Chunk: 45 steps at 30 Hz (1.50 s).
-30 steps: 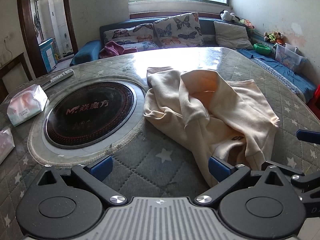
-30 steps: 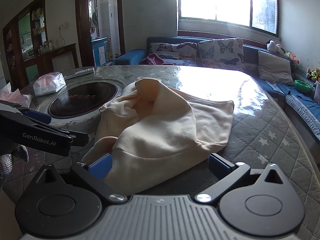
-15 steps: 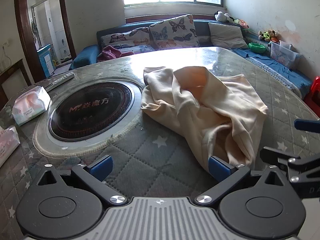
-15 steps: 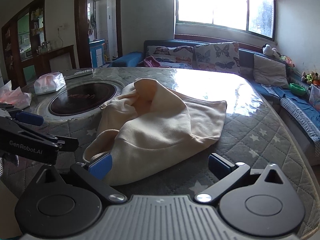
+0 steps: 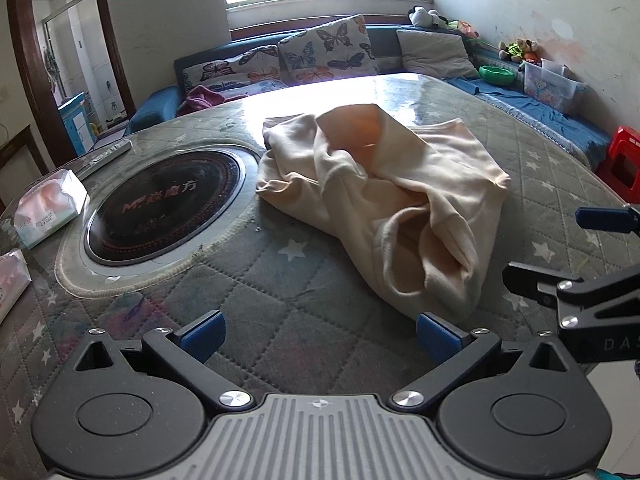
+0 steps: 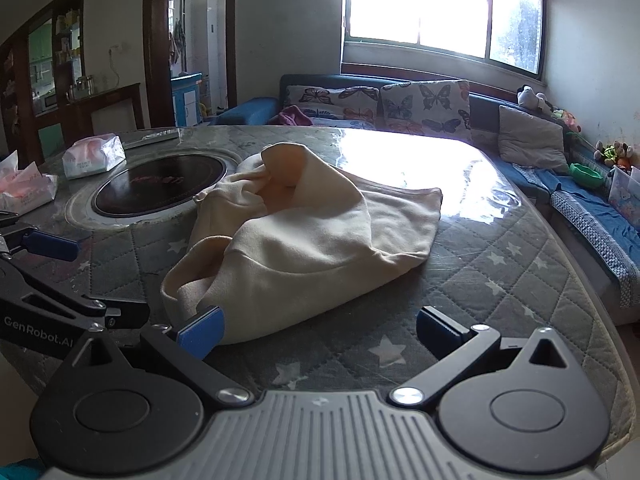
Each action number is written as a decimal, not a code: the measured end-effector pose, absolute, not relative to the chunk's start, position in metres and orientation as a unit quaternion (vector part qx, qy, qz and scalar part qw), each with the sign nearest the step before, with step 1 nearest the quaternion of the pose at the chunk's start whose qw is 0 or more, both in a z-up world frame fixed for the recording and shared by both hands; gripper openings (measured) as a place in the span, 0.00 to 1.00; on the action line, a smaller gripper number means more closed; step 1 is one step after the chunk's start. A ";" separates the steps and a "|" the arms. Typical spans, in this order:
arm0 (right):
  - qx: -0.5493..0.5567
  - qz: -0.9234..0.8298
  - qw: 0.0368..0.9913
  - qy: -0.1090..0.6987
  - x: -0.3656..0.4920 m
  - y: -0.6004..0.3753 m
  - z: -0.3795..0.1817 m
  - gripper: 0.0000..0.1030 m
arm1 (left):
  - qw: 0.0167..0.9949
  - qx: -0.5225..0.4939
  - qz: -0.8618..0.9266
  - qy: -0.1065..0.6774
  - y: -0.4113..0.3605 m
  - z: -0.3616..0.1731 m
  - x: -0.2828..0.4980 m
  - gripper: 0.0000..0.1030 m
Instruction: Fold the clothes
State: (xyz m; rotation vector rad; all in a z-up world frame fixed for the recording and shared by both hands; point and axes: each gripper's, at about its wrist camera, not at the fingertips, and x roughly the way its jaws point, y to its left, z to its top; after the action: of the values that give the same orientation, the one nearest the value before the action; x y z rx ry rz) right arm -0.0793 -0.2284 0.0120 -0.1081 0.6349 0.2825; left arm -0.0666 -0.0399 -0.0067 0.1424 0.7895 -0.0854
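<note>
Lying crumpled on the counter (image 5: 280, 320), the cream garment (image 5: 384, 200) sits right of the round black cooktop (image 5: 164, 208), its left edge just beside the cooktop's rim, folds bunched high at the middle, one open hem facing the near edge. Left tool (image 5: 320, 332) hovers low over the quilted star-pattern cover, fingers spread wide, nothing between them; its right blue pad is just beside the garment's near hem, touching or not I cannot tell. Right tool (image 6: 320, 332) likewise released, fingers wide apart; its left pad overlaps the garment's (image 6: 304, 236) near edge in that view, contact unclear. Each tool shows at the edge of the other's view. Two tissue packs (image 5: 48, 208) lie left of the cooktop. Sofa with butterfly cushions (image 5: 324, 52) stands behind the counter, under a bright window (image 6: 440, 4).
</note>
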 end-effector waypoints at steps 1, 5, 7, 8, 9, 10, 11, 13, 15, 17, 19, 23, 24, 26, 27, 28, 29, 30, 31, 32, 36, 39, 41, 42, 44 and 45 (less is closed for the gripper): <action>-0.052 0.138 0.939 0.311 -0.079 -0.229 0.012 1.00 | 0.919 0.070 -0.042 0.385 -0.041 -0.008 -0.067 1.00; -0.051 0.136 0.938 0.313 -0.079 -0.229 0.010 1.00 | 0.917 0.071 -0.044 0.390 -0.042 -0.011 -0.066 1.00; -0.050 0.135 0.938 0.315 -0.078 -0.229 0.009 1.00 | 0.916 0.070 -0.043 0.392 -0.042 -0.012 -0.066 1.00; -0.050 0.135 0.938 0.315 -0.078 -0.229 0.009 1.00 | 0.916 0.070 -0.043 0.393 -0.042 -0.012 -0.066 1.00; -0.050 0.135 0.938 0.316 -0.078 -0.229 0.008 1.00 | 0.916 0.069 -0.043 0.393 -0.041 -0.012 -0.065 1.00; -0.050 0.135 0.938 0.316 -0.077 -0.228 0.008 1.00 | 0.916 0.068 -0.043 0.393 -0.041 -0.012 -0.065 1.00; -0.050 0.135 0.937 0.317 -0.077 -0.228 0.008 1.00 | 0.916 0.067 -0.042 0.393 -0.040 -0.012 -0.065 1.00; -0.049 0.135 0.937 0.317 -0.077 -0.228 0.008 1.00 | 0.916 0.066 -0.041 0.393 -0.040 -0.012 -0.064 1.00; -0.049 0.136 0.937 0.317 -0.076 -0.228 0.008 1.00 | 0.916 0.066 -0.041 0.393 -0.040 -0.011 -0.063 1.00; -0.049 0.136 0.937 0.317 -0.075 -0.228 0.008 1.00 | 0.917 0.066 -0.041 0.392 -0.039 -0.011 -0.062 1.00; -0.048 0.136 0.937 0.317 -0.075 -0.228 0.008 1.00 | 0.917 0.066 -0.041 0.392 -0.039 -0.011 -0.061 1.00; -0.048 0.139 0.937 0.317 -0.072 -0.227 0.008 1.00 | 0.917 0.064 -0.039 0.391 -0.037 -0.010 -0.058 1.00; -0.048 0.140 0.937 0.317 -0.072 -0.227 0.009 1.00 | 0.918 0.064 -0.038 0.391 -0.037 -0.009 -0.057 1.00; -0.047 0.142 0.937 0.317 -0.070 -0.227 0.009 1.00 | 0.918 0.064 -0.037 0.390 -0.035 -0.008 -0.054 1.00; -0.047 0.142 0.937 0.316 -0.069 -0.226 0.010 1.00 | 0.918 0.063 -0.036 0.389 -0.034 -0.008 -0.053 1.00; -0.047 0.144 0.937 0.316 -0.068 -0.226 0.011 1.00 | 0.919 0.063 -0.035 0.388 -0.033 -0.007 -0.052 1.00; -0.047 0.145 0.937 0.315 -0.067 -0.226 0.011 1.00 | 0.919 0.063 -0.034 0.388 -0.033 -0.006 -0.051 1.00; -0.046 0.146 0.937 0.314 -0.066 -0.226 0.012 1.00 | 0.919 0.063 -0.034 0.388 -0.032 -0.006 -0.050 1.00; -0.047 0.147 0.937 0.313 -0.064 -0.225 0.013 1.00 | 0.919 0.063 -0.033 0.388 -0.031 -0.005 -0.048 1.00; -0.048 0.149 0.937 0.313 -0.062 -0.224 0.014 1.00 | 0.919 0.063 -0.032 0.387 -0.031 -0.005 -0.047 1.00; -0.048 0.152 0.936 0.312 -0.058 -0.222 0.016 0.99 | 0.920 0.063 -0.030 0.385 -0.028 -0.002 -0.043 1.00; -0.047 0.152 0.937 0.311 -0.054 -0.222 0.017 0.97 | 0.921 0.063 -0.030 0.383 -0.026 0.000 -0.038 1.00; -0.047 0.153 0.936 0.312 -0.050 -0.221 0.018 0.95 | 0.922 0.063 -0.029 0.382 -0.025 0.001 -0.035 1.00; -0.047 0.154 0.936 0.312 -0.048 -0.221 0.019 0.95 | 0.922 0.062 -0.029 0.381 -0.024 0.002 -0.033 1.00; -0.049 0.155 0.936 0.313 -0.045 -0.220 0.019 0.94 | 0.923 0.062 -0.029 0.379 -0.023 0.003 -0.030 1.00; -0.049 0.156 0.936 0.312 -0.042 -0.220 0.020 0.94 | 0.923 0.062 -0.028 0.379 -0.022 0.004 -0.028 1.00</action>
State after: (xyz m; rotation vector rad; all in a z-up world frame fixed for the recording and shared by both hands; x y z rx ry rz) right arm -0.0424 -0.2201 0.0199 -0.0996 0.6379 0.3182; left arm -0.0280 -0.0222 0.0038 0.1275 0.7777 -0.0585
